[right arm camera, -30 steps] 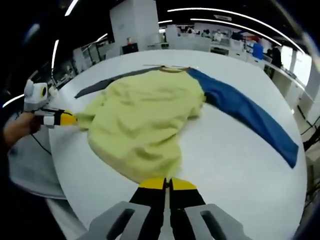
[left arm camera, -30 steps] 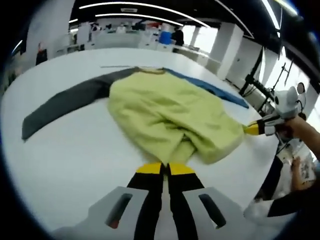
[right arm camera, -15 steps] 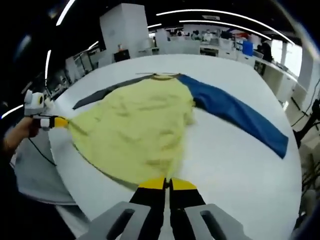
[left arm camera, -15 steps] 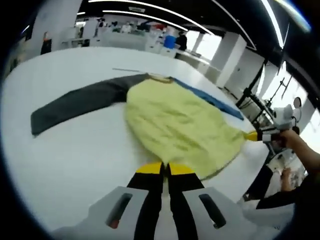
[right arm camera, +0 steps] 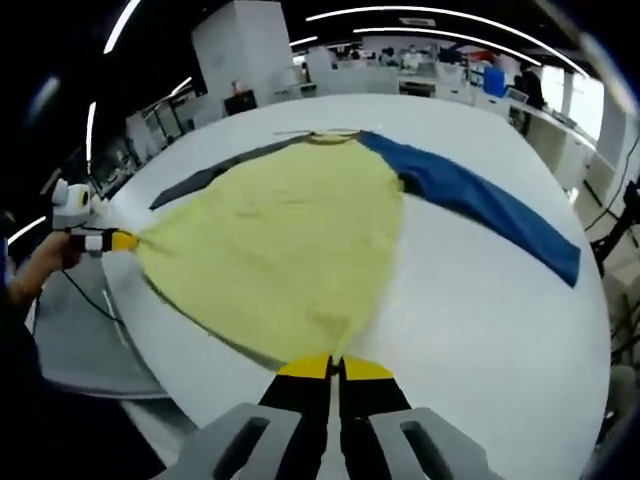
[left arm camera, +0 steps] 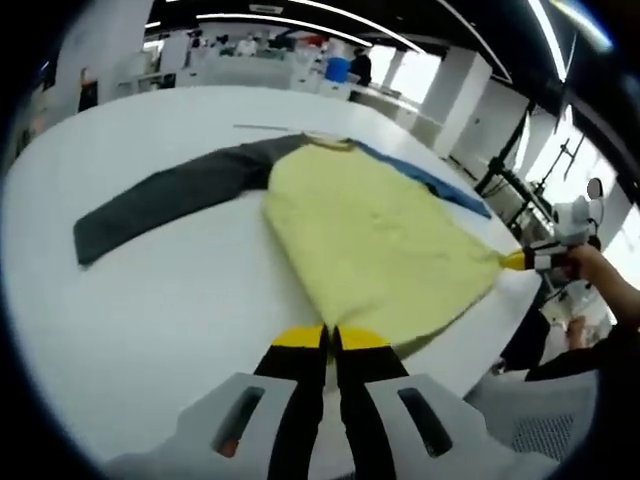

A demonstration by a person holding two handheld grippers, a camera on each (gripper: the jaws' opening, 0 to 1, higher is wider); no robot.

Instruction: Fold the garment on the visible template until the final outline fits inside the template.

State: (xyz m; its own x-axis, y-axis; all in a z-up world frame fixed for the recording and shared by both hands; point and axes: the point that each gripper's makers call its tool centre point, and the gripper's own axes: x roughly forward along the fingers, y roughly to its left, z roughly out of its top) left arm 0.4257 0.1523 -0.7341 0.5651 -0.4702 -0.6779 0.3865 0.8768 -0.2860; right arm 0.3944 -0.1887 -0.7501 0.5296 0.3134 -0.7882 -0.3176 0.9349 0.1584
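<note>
1. In the left gripper view we see the grey sleeve [left arm camera: 165,200] lying flat on the white surface [left arm camera: 130,300], far left.
2. The garment [left arm camera: 375,245] lies spread mid-surface, its hem pulled taut between both claws.
3. Our left claw [left arm camera: 330,335] is clamped on one hem corner, the right claw [right arm camera: 333,365] on the other.
4. The blue sleeve [right arm camera: 480,205] stretches away rightward.
5. Office desks [right arm camera: 400,75] stand behind.
</note>
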